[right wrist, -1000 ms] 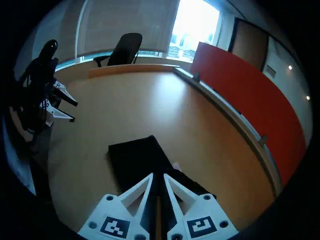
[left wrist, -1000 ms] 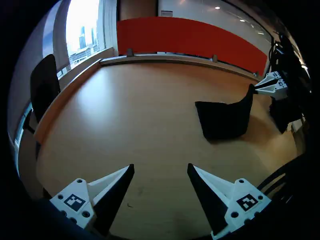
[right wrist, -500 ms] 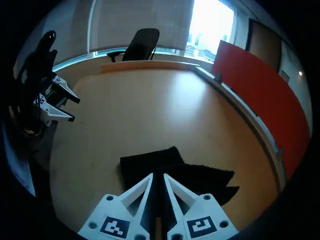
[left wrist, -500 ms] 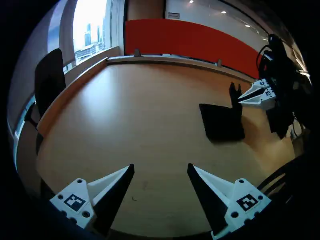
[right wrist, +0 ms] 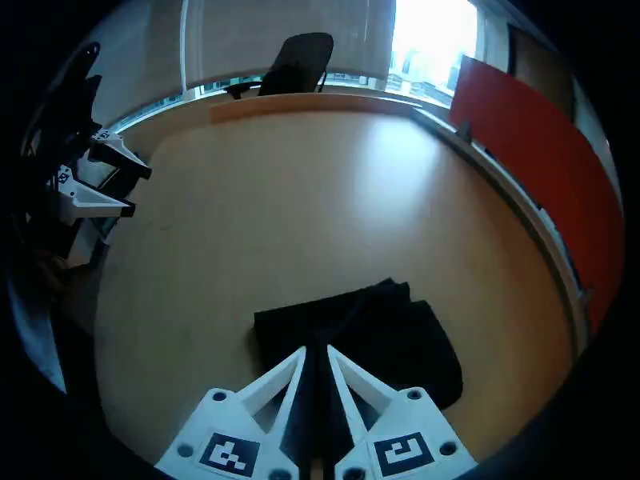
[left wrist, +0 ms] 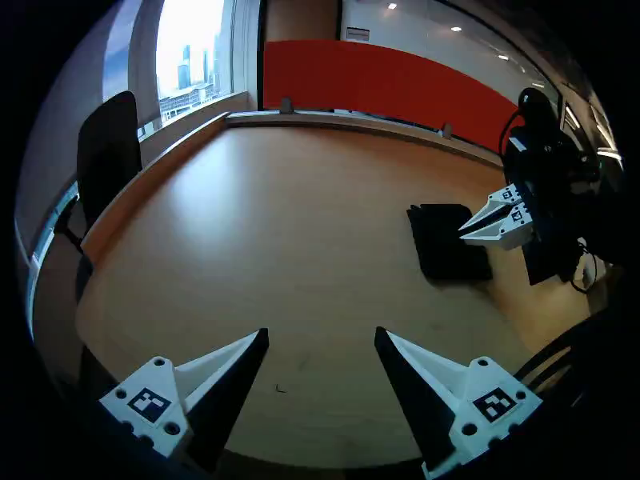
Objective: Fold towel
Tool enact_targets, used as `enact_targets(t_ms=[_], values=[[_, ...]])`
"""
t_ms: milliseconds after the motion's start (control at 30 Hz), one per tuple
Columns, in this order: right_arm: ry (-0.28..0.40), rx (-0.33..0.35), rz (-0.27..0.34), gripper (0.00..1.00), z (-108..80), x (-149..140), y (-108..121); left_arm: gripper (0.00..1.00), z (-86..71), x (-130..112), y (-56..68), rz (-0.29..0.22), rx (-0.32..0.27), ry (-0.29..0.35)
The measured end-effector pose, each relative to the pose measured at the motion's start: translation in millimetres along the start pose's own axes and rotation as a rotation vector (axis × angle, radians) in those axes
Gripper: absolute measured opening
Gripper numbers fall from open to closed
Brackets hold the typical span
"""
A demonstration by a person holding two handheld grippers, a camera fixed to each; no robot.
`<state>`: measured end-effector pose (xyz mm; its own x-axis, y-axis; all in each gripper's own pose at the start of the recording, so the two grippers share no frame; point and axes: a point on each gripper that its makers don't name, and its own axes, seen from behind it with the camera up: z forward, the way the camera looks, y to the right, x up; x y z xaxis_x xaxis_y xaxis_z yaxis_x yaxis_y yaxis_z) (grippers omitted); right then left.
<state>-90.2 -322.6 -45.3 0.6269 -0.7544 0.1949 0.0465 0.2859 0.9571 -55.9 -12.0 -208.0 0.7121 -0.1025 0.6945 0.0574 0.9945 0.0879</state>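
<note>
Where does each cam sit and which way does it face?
Left gripper view: on the left tool, open, looking across the table at the red partition; right tool at right.
Right gripper view: on the right tool, closed on the towel, facing the chair.
Shared: table, towel, chair, red partition.

Left gripper view: I see a wooden table (left wrist: 304,224) running from near to far. At its far left edge stands a black office chair (left wrist: 108,172), with a bright window (left wrist: 192,64) behind it. A red partition (left wrist: 384,80) lines the far edge, under ceiling lights (left wrist: 456,29). Right gripper view: office chair (right wrist: 300,60) far, red partition (right wrist: 544,152) right.
</note>
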Motion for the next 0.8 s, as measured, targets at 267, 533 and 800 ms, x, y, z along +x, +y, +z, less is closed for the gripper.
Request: enact_targets(t_ms=[267, 533, 800], values=[[0.007, 0.003, 0.003, 0.29, -4.1, 0.9, -1.8, 0.99, 0.0, -0.8, 1.2, 0.011, -0.001, -0.002], [-0.007, -0.018, 0.032, 0.76, -10.8, -8.7, -0.9, 0.99, 0.3, -3.4, 1.0, 0.01, 0.004, -0.006], [-0.004, -0.044, 0.073, 0.83, -19.7, -17.8, 0.3, 0.99, -0.1, -4.0, 2.2, 0.013, 0.006, -0.005]])
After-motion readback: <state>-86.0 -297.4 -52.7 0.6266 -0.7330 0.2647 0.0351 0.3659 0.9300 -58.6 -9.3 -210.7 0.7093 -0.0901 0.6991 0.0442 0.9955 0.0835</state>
